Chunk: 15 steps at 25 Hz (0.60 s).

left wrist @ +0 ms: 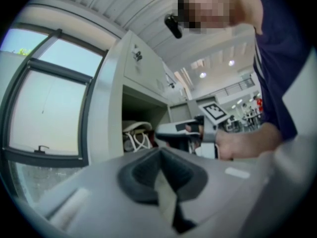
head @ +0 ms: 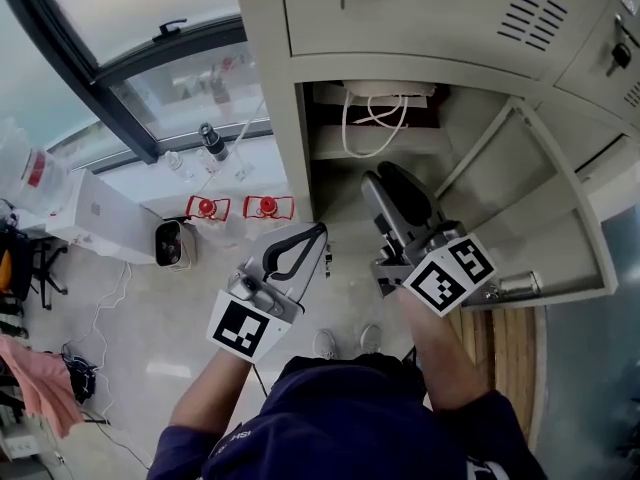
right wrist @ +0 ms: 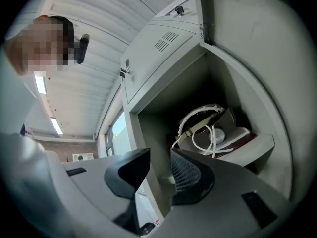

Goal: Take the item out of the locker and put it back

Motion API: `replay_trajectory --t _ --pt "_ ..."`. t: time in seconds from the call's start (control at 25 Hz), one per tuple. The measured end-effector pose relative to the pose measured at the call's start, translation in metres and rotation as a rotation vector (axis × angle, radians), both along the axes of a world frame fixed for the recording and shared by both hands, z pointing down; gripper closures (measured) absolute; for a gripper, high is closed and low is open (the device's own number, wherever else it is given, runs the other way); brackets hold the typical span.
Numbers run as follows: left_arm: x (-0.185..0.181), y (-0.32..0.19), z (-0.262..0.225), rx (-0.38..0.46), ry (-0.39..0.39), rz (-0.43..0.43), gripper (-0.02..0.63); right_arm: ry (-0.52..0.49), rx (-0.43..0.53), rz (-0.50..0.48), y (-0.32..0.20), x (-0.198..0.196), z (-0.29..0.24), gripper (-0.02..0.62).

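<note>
The locker [head: 300, 148] stands open, its door [head: 545, 198] swung out to the right. On its shelf [head: 330, 146] lies the item [head: 375, 118], a flat pale thing with a white cable coiled over it, also seen in the right gripper view as the item [right wrist: 213, 133] and in the left gripper view as the item [left wrist: 136, 133]. My right gripper [head: 385, 173] points level into the locker mouth, short of the item, jaws open [right wrist: 159, 167] with nothing between them. My left gripper [head: 318, 233] hangs outside the locker, left of its side wall, shut [left wrist: 161, 155] and empty.
A closed locker [head: 420, 8] with a key sits above the open one, and another is at the right. On the floor by the window are two red-capped bottles [head: 205, 208], a white box [head: 100, 213] and cables. The open door's edge lies close to my right hand.
</note>
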State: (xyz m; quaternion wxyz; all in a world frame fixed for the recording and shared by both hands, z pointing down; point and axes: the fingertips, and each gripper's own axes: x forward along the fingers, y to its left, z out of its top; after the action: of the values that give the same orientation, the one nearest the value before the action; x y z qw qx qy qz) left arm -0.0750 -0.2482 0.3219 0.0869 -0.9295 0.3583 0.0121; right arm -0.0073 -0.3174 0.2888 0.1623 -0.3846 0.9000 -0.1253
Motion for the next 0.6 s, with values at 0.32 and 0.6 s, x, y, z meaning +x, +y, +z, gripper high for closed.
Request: replay_trajectory --t 0.32,0.6 --pt "-0.002 -0.002 0.012 -0.028 -0.021 0.009 0.603 -0.129 -0.050 0.044 -0.037 0.008 -0.018 0.462" --pt "0.000 -0.001 0.013 -0.026 -0.037 0.036 0.603 -0.286 -0.105 0.073 -0.065 0.017 -0.036 0.442"
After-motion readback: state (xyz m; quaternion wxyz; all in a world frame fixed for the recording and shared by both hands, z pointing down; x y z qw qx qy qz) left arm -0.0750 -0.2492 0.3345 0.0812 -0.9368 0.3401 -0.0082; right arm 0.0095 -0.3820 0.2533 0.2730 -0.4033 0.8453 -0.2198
